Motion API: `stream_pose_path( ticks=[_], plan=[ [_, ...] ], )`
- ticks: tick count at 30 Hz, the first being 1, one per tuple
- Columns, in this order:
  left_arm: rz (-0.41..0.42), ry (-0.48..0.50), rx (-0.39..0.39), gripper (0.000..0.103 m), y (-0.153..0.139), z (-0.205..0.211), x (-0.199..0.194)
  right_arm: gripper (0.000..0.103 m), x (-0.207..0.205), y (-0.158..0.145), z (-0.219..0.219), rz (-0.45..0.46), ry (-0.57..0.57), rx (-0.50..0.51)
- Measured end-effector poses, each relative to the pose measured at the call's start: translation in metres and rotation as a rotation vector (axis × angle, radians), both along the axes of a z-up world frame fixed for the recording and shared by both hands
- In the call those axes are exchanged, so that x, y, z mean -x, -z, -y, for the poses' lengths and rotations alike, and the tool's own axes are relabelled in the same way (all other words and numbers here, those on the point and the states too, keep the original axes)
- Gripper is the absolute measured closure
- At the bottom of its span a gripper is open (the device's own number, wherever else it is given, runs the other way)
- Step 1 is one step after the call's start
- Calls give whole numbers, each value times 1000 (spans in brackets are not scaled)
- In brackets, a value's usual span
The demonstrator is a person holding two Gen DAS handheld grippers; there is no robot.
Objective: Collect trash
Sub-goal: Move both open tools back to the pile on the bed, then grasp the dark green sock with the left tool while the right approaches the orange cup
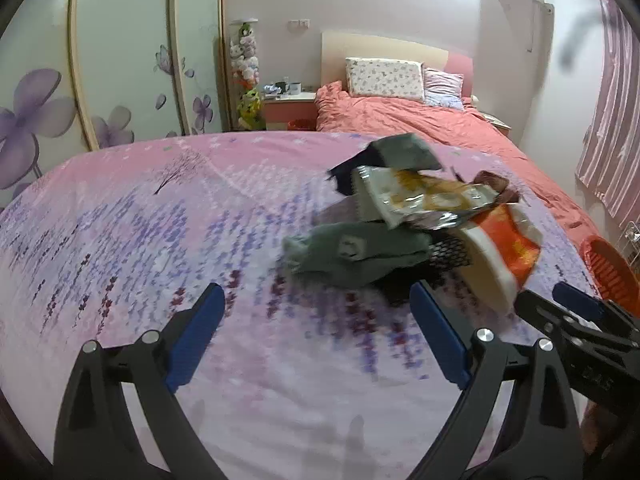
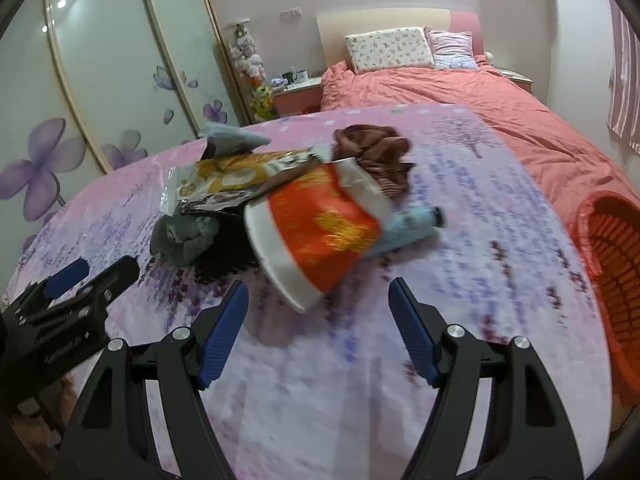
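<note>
A pile lies on the pink flowered cloth (image 1: 160,240): an orange and white noodle cup (image 2: 316,236) on its side, a yellow foil snack wrapper (image 2: 228,180), grey socks (image 2: 184,236), a brown cloth (image 2: 376,152) and a light blue tube (image 2: 412,224). The cup (image 1: 504,248) and wrapper (image 1: 424,196) also show in the left wrist view, with a grey sock (image 1: 352,256). My left gripper (image 1: 316,320) is open and empty, just short of the sock. My right gripper (image 2: 318,312) is open and empty, close in front of the cup's rim.
An orange plastic basket (image 2: 612,264) stands at the right edge of the cloth, also in the left wrist view (image 1: 608,272). A bed with a salmon cover (image 1: 420,116) lies behind. A wardrobe with purple flowers (image 1: 80,80) is on the left.
</note>
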State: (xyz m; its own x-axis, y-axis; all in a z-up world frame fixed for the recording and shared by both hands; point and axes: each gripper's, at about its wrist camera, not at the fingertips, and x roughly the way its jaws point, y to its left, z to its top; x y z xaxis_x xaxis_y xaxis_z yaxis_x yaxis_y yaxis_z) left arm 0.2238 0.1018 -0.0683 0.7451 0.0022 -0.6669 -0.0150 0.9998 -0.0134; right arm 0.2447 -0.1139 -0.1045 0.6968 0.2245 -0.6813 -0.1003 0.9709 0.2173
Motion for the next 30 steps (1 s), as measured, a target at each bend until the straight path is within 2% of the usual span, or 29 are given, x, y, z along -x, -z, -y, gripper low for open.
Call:
stream_pose_path(
  ticks=[1, 3, 5, 7, 10, 16, 19, 20, 21, 23, 24, 25, 26, 27, 30],
  plan=[
    [-5, 1, 5, 11, 1, -5, 0, 32, -4, 2, -5, -1, 7, 13],
    [-17, 6, 15, 11, 5, -8, -2, 47, -10, 5, -8, -7, 34, 44],
    [-25, 11, 22, 12, 7, -9, -8, 67, -12, 7, -5, -21, 47, 31],
    [-27, 20, 25, 12, 10, -7, -11, 80, -9, 7, 6, -13, 100, 26],
    [-34, 31, 21, 12, 13, -4, -22, 87, -3, 8, 25, -6, 173, 23],
    [-62, 46, 26, 13, 20, 2, -55, 87, -6, 15, 52, -47, 230, -20],
    [-73, 55, 13, 24, 20, 3, -71, 87, -7, 14, 53, -39, 225, -19],
    [-79, 65, 7, 36, 21, 4, -75, 87, -7, 14, 53, -36, 221, -17],
    [-89, 87, 6, 43, 23, 5, -78, 87, -9, 14, 53, -33, 214, -17],
    [-127, 125, 33, 70, 28, 4, -86, 87, -9, 14, 47, -29, 201, -23],
    [-134, 126, 44, 76, 29, 3, -87, 90, -8, 15, 47, -25, 192, -30],
    [-132, 138, 67, 83, 28, 1, -86, 97, -5, 14, 46, -21, 185, -34],
    [-131, 150, 92, 88, 28, -2, -84, 98, -3, 14, 46, -14, 175, -34],
    [-132, 161, 119, 89, 28, -5, -80, 99, -2, 12, 45, -8, 171, -33],
    [-126, 169, 109, 90, 28, -10, -66, 102, 4, 9, 46, 12, 159, -37]
  ],
)
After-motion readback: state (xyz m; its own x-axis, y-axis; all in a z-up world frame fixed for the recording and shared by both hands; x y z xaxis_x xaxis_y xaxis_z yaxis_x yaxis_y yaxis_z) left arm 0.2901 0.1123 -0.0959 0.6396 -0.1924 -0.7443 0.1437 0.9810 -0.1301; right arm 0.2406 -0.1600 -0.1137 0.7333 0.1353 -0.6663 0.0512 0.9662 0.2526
